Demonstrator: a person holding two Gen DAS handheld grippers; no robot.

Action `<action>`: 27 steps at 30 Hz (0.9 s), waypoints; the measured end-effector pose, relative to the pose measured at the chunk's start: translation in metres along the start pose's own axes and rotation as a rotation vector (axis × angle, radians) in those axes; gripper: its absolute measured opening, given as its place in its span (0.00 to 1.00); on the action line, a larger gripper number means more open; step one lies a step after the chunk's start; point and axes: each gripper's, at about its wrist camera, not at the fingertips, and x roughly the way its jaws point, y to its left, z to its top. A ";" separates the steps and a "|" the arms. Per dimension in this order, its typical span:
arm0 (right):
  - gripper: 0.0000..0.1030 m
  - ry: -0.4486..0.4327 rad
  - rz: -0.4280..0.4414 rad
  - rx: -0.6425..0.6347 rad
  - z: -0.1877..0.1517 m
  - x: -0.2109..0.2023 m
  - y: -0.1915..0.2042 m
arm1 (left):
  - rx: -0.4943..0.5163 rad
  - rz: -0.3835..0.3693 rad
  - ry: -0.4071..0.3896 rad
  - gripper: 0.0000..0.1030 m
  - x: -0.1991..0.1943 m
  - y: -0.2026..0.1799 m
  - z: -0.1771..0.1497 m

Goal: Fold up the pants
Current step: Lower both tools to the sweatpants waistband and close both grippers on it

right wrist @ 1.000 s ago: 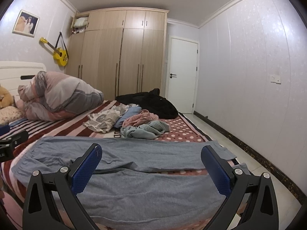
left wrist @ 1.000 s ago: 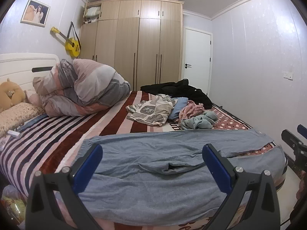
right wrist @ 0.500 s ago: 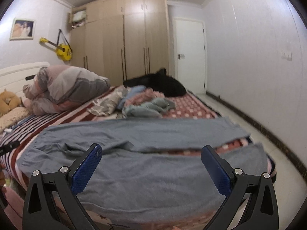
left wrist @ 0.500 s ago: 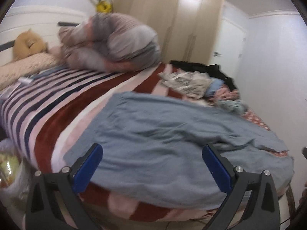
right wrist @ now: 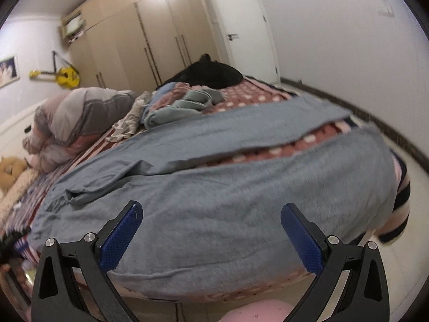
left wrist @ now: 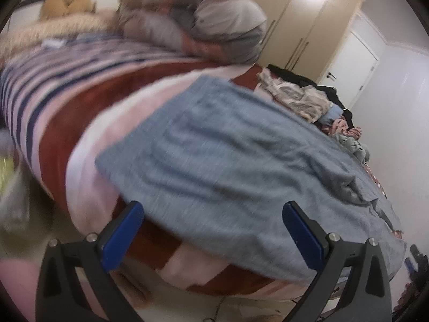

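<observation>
the left hand-held gripper (left wrist: 213, 228) has its jaws spread wide with nothing between them, and it hangs just off the near edge of the bed (left wrist: 80, 123), tipped downward. right ahead of it is the waist end of the pants (left wrist: 228, 161), whose near hem drapes slightly over that edge between the two blue pads. the right hand-held gripper (right wrist: 211, 229) is likewise wide open and empty, facing the near edge further toward the foot of the bed, where the near trouser leg (right wrist: 241, 201) hangs over the side. the pants lie flat with their long axis running along the near edge, waist toward the headboard side and cuffs toward the foot corner, so each gripper meets them broadside rather than end-on. the two legs are parted, with a strip of the bedspread showing between them; the far leg (right wrist: 254, 123) lies further in toward the middle of the bed. judging by this, the left gripper is nearer the waistband and the right nearer the leg ends, which suits a first fold of one leg over the other. a heap of other clothes (right wrist: 182, 102) sits well apart, beyond the pants.
</observation>
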 end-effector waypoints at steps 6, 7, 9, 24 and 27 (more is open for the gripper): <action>0.96 0.021 0.046 0.096 -0.003 0.008 -0.021 | -0.125 -0.050 0.069 0.93 0.026 0.021 -0.011; 0.96 0.022 0.048 0.108 -0.003 0.009 -0.024 | -0.132 -0.055 0.075 0.90 0.028 0.021 -0.012; 0.96 0.024 0.036 0.127 -0.005 0.007 -0.032 | -0.136 -0.059 0.079 0.88 0.030 0.019 -0.013; 0.93 0.097 0.061 0.353 -0.047 0.015 -0.123 | -0.147 -0.156 0.041 0.64 0.016 0.002 0.004; 0.93 0.094 0.107 0.385 -0.054 0.022 -0.137 | -0.151 -0.166 0.044 0.52 0.018 0.000 0.007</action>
